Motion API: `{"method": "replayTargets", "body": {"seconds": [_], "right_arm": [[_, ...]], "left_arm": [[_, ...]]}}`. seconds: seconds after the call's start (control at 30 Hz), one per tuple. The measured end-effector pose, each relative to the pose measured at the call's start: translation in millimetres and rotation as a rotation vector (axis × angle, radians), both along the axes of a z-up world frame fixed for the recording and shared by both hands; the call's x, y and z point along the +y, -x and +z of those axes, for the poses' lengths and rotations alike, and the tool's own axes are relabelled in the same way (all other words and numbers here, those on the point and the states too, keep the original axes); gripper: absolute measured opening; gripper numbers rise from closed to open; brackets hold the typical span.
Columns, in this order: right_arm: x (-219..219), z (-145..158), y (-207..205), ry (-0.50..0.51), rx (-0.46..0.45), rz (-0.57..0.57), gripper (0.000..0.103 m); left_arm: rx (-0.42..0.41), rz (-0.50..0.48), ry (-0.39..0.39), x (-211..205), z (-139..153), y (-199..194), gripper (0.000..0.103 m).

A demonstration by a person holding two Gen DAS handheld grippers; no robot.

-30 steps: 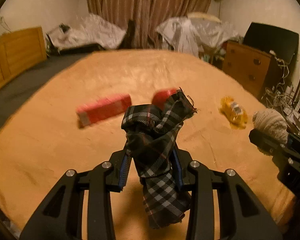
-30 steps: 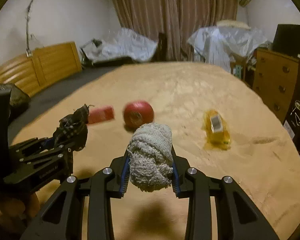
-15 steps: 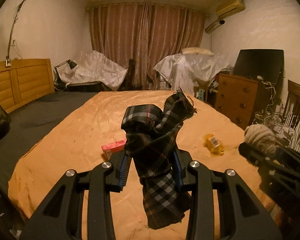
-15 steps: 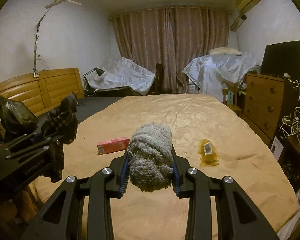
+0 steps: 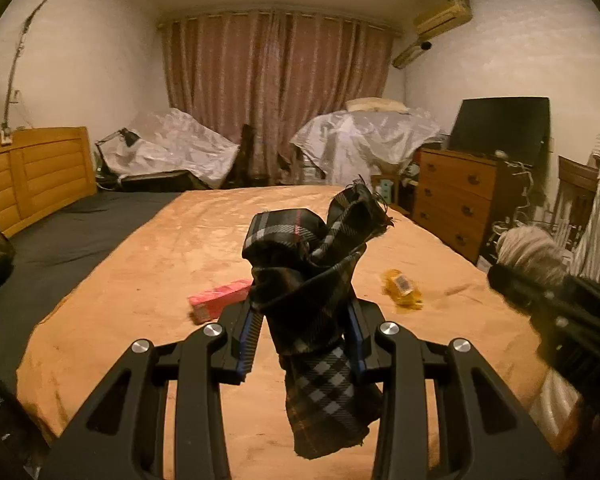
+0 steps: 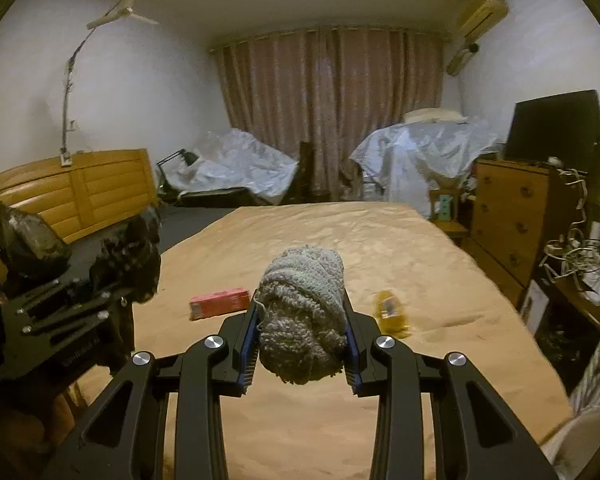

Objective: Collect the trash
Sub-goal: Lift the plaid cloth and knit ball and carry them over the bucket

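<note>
A crumpled scrap of dark plaid cloth (image 5: 312, 280) is clamped between the jaws of the left gripper (image 5: 305, 330), one end bunched above the fingers and a loose tail hanging below them. A rolled wad of grey-beige knitted yarn fabric (image 6: 302, 314) is clamped the same way in the right gripper (image 6: 300, 344). Both pieces are held in the air above the orange-tan bedspread (image 5: 180, 240).

A second ago both cameras looked down close on the bedspread. Now both have risen and tipped up, so the whole bedroom shows. Both pickups appear complete, and the carry to a bin seems to be starting. A round red object that lay by the box a second ago is now hidden behind the held cloth, or out of sight.

Two items are left on the bedspread, well apart from each other: a flat pink-red cardboard box (image 5: 219, 295) to the left of the cloth, and a crumpled yellow plastic wrapper with a label (image 5: 401, 286) to the right. Likely these get collected later.

Around the bed: a wooden headboard (image 5: 32, 176) at left, closed brown curtains (image 5: 276, 92) at the far wall, two heaps covered in clear plastic sheeting (image 5: 364, 140), a wooden chest of drawers (image 5: 456, 196) with a dark screen (image 5: 500, 128) on it, and tangled cables at right. A dark bag (image 6: 28, 240) sits at the far left, near the left gripper; it may be the trash bag, though that is unclear. Nothing blocks either gripper.
</note>
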State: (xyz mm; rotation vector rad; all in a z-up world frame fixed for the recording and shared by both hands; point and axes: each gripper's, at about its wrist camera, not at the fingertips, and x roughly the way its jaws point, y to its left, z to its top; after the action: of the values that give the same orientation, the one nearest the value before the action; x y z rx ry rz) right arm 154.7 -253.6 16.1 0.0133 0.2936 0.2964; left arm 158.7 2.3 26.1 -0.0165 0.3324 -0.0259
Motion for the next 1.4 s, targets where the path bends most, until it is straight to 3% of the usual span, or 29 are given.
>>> {"method": "replayTargets", "body": {"seconds": [0.37,0.9,1.17,1.4], "right_arm": [[-106.7,15.4,42.5,0.017,0.026,-0.194,0.036],[-302.9,-6.1,117.4,0.049,0.141,-0.486,0.036],[-399.9,-47.7,136.1,0.003,0.308,-0.591,0.036],[-447.8,-90.8,133.2,-0.031,0.459,-0.609,0.036]], "left_arm": [[0.013,-0.207,-0.034,-98.1,-6.3,4.2,0.035],[0.072,-0.498,-0.055,-240.3,-20.8,13.0,0.035],[0.185,-0.663,-0.086,-312.3,-43.0,19.4,0.035],[0.358,-0.816,-0.126,-369.9,-81.3,20.9,0.035]]}}
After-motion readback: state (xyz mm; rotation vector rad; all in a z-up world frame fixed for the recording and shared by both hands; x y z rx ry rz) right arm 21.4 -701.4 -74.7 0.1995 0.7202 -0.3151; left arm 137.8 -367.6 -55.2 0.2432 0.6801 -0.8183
